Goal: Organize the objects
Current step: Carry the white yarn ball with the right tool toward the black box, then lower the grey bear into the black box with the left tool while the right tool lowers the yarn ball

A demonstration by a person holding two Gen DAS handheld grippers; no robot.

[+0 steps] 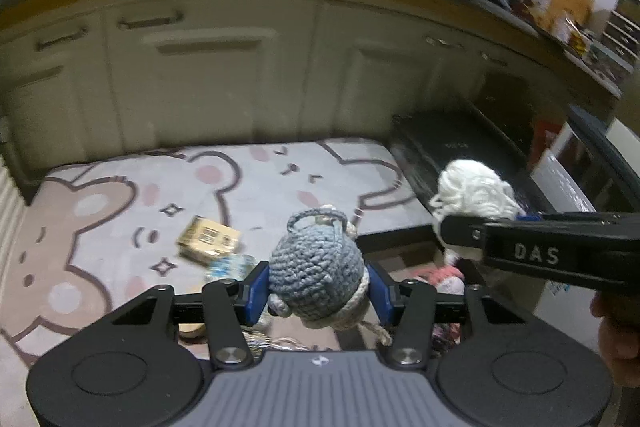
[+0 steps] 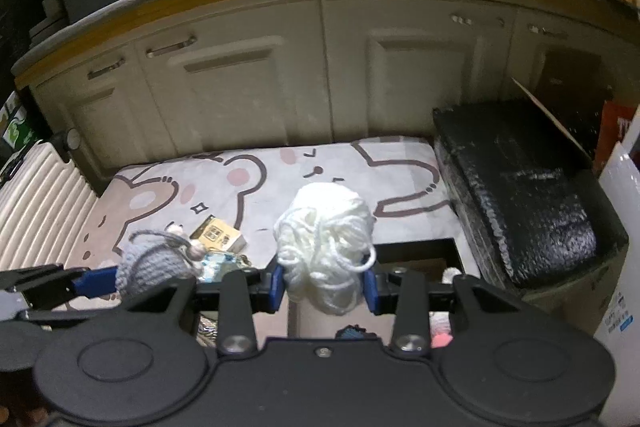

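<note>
The left gripper (image 1: 316, 287) has its blue pads (image 1: 256, 287) pressed on both sides of a grey-blue crochet toy (image 1: 314, 267), which sits dead centre in the left wrist view, its loop handle pointing toward 12 o'clock. The right gripper (image 2: 324, 283) is clamped the same way on a white yarn ball (image 2: 326, 239), loose strands hanging over the pads. The two are held side by side above the floor; in the left view the yarn ball (image 1: 472, 195) shows at 2 o'clock, in the right view the toy (image 2: 154, 265) at 9 o'clock. Just beyond the grippers, on a mat (image 1: 120, 211) printed with cartoon bears, lie a small tan box (image 1: 210, 237) and a blue-white packet (image 1: 230, 265) touching it, at about 10 o'clock from the toy. A black case (image 2: 520, 195) borders the mat at 2 o'clock. Cream cabinets (image 2: 248, 87) stand farthest back.
</note>
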